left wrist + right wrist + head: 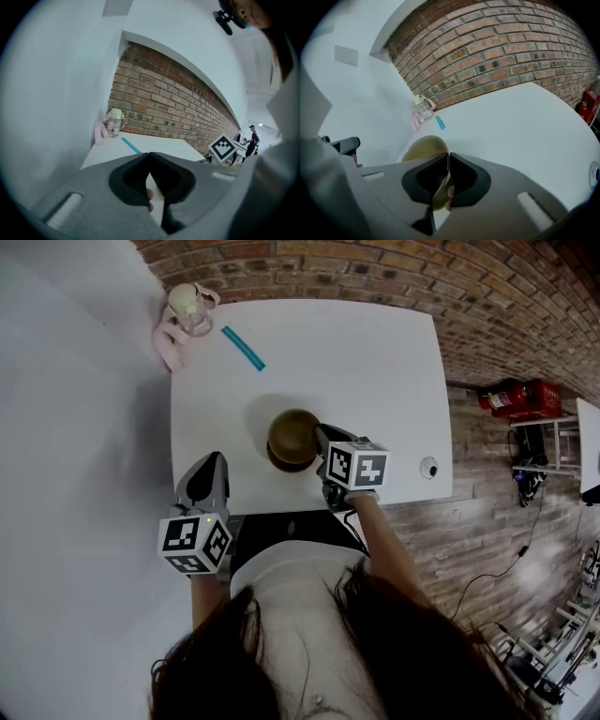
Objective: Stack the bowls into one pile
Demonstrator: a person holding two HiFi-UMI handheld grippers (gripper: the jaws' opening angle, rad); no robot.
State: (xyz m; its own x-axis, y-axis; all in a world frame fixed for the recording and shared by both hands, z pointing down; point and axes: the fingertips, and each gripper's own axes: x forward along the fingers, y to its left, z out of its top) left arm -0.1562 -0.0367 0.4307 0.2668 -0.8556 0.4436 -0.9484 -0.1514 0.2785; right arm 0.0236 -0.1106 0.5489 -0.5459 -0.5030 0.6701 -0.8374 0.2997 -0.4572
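An olive-brown bowl [292,434] sits near the front middle of the white table [375,362]. A dark crescent shows under its near side, and I cannot tell whether that is a second bowl or shadow. My right gripper [320,434] is at the bowl's right rim. In the right gripper view the jaws [448,156] are shut on the thin rim of the bowl [421,149]. My left gripper [217,458] hangs at the table's front left edge, well left of the bowl. Its jaws [150,154] are shut with nothing between them.
A clear sippy cup with pink handles [190,310] stands at the table's far left corner, and a teal stick [243,348] lies beside it. A small white round object [428,467] rests near the front right corner. Red fire extinguishers [520,397] lie on the wooden floor at right.
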